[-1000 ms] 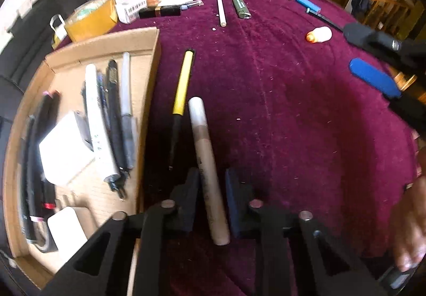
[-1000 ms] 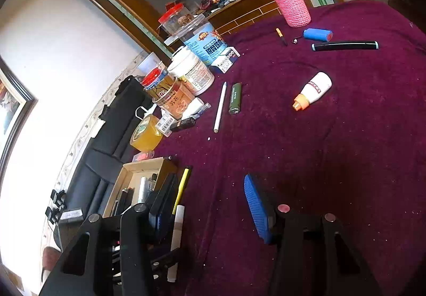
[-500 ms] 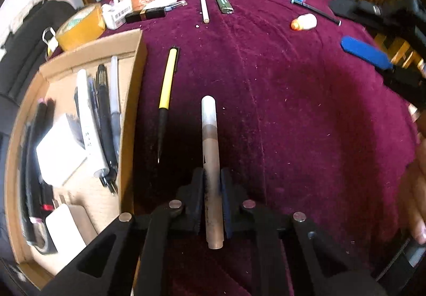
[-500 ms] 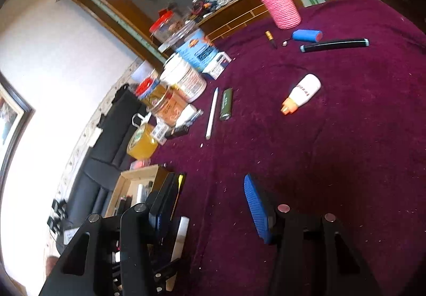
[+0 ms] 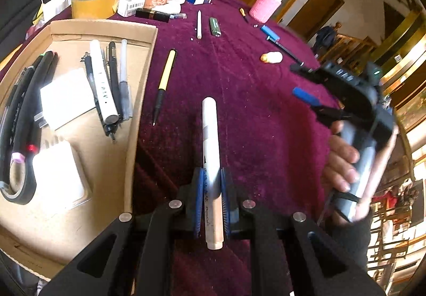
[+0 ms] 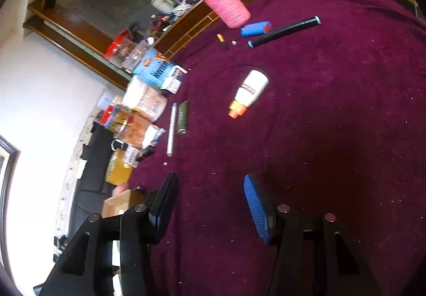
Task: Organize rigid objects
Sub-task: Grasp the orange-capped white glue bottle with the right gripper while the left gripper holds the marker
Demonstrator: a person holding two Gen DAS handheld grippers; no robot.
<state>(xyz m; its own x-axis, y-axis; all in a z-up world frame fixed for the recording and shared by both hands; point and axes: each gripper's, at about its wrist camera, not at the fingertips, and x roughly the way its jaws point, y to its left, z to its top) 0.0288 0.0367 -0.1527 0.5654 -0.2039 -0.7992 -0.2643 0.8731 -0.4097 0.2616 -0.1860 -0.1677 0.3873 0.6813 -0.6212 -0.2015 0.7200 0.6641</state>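
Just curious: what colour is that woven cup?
Pink cup, clearest in the right wrist view.

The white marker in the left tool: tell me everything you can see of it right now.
The white marker is a long, plastic-looking cylinder: white cap end pointing away, grey middle band with small dark print, tan rear end nearest the camera. The left tool is shut on it around the middle, blue pads pressing both sides. It points along the fingers, over the maroon tablecloth, right of the cardboard tray. Whether it is lifted is unclear.

Left gripper [image 5: 212, 198] fingers clamped together; right gripper [image 6: 210, 205] fingers spread.
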